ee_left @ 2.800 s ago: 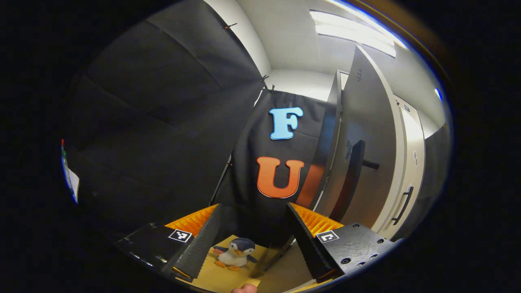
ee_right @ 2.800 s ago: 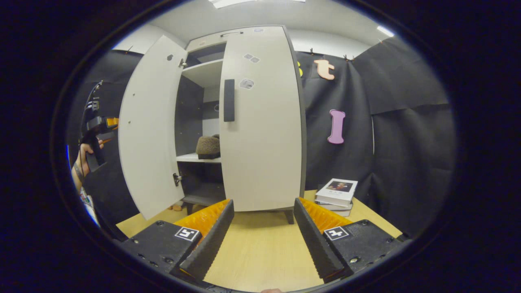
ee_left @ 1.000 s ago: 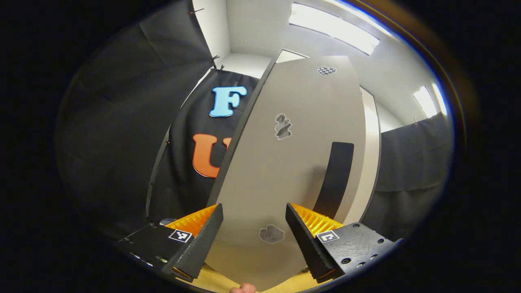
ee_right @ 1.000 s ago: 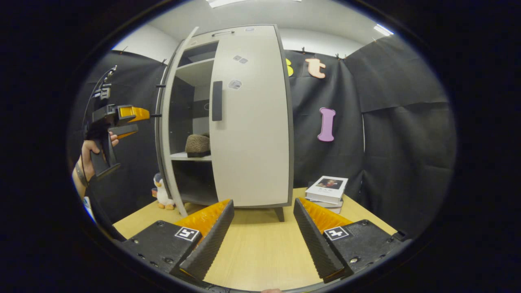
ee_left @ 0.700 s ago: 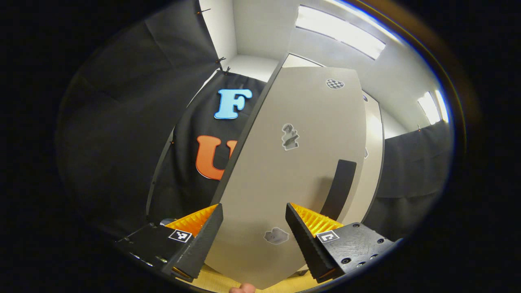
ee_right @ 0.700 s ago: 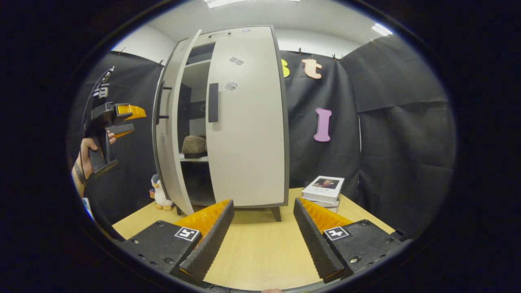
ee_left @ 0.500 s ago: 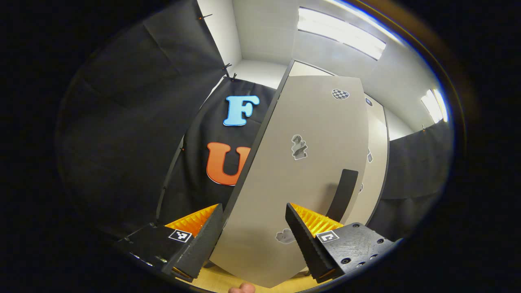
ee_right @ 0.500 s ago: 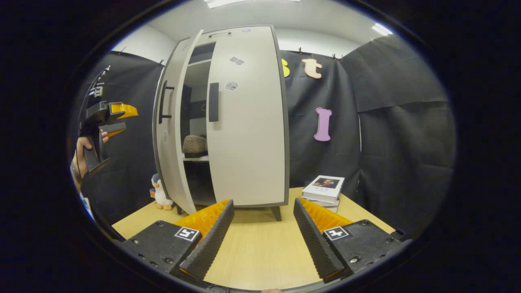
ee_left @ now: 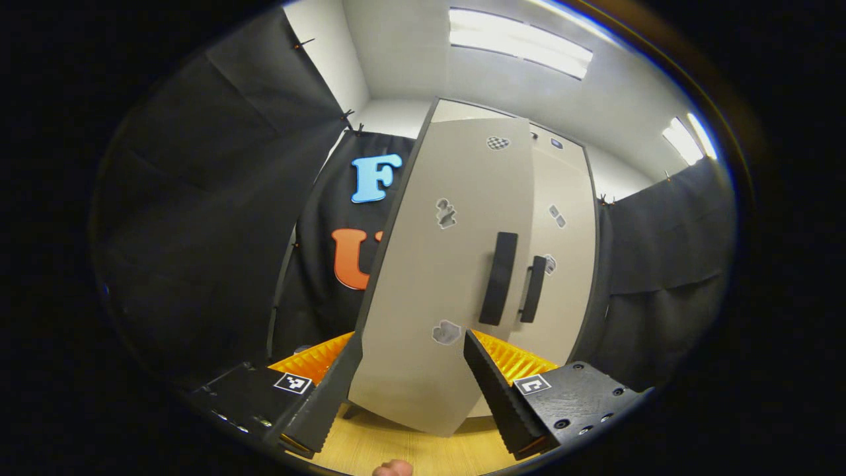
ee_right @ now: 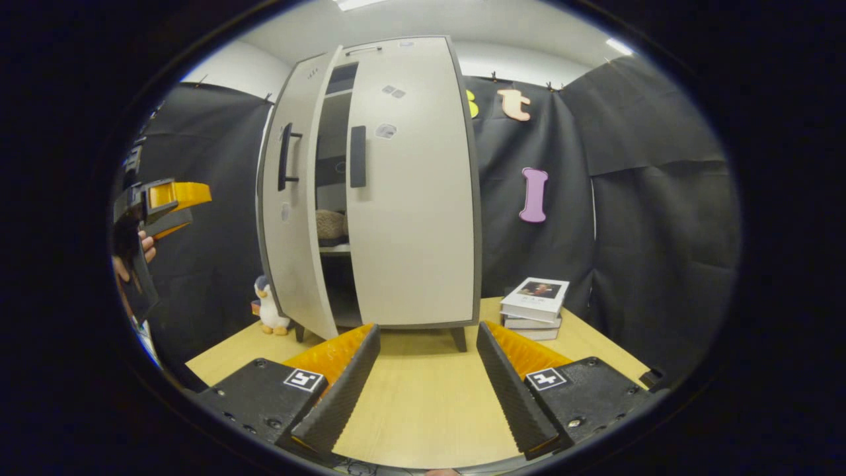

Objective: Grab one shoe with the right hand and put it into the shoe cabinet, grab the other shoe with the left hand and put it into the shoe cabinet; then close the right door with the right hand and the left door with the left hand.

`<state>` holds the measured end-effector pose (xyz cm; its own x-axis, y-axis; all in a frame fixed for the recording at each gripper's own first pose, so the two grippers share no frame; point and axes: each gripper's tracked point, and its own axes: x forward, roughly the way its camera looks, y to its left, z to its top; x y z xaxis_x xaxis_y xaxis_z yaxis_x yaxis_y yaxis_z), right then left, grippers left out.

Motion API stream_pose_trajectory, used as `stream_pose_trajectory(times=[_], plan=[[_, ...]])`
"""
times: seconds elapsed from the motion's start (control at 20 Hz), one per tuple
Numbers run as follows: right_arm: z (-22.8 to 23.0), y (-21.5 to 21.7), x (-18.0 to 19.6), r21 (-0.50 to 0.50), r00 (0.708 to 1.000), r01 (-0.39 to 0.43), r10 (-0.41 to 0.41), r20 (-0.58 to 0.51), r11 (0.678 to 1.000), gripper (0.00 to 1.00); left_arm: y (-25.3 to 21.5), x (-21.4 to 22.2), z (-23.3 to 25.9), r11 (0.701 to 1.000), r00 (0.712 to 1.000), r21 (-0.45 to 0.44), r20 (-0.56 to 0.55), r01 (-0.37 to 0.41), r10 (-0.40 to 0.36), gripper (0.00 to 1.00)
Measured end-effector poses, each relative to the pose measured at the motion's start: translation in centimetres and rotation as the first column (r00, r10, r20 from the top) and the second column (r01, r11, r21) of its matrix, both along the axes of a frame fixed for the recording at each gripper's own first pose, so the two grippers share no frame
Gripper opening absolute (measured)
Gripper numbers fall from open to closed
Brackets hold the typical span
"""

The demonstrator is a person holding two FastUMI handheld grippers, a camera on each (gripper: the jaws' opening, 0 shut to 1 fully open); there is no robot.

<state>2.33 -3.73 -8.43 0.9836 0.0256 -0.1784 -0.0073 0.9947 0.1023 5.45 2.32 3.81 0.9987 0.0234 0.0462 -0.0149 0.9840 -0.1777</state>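
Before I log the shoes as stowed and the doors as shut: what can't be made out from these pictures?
- Shoes: in the right gripper view the gap between the left door and right door shows one brown shoe; the doors hide the rest of the shelf.
- Left gripper view: the left door hides the cabinet's inside.
- Left gripper, right gripper view: too small to tell whether it is open.

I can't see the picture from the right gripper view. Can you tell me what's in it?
A tall shoe cabinet stands on a wooden table, its right door shut and its left door slightly ajar, a shoe visible inside. A toy penguin and stacked books sit nearby.
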Motion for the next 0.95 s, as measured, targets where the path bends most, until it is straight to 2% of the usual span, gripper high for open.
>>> stream_pose_trajectory(times=[0.15,0.3,0.5,0.6,0.95], plan=[[-0.3,0.1,-0.3,0.007,1.000,-0.003,0.003,-0.004,1.000,0.97,-3.0,-0.7,-1.5,0.999,0.999,0.027,-0.020,0.047,-0.046,0.95],[-0.7,0.0,-0.7,0.014,1.000,0.001,-0.001,-0.008,1.000,0.96,-4.9,-1.6,-2.9,0.997,0.997,0.015,-0.037,0.070,-0.070,0.95],[-1.3,-0.7,-1.2,0.018,1.000,0.020,-0.020,-0.011,1.000,0.97,-6.0,-2.6,-4.9,0.997,0.996,0.053,-0.067,0.061,-0.058,0.94],[-1.4,-1.2,-1.2,0.023,0.999,0.031,-0.031,-0.011,0.999,0.97,-6.3,-2.8,-6.4,0.995,0.994,0.054,-0.083,0.080,-0.075,0.95],[-1.1,-1.8,-0.9,0.042,0.999,0.040,-0.040,-0.007,0.998,0.97,-6.8,-4.2,-8.8,0.996,0.989,0.052,-0.136,0.066,-0.059,0.95]])
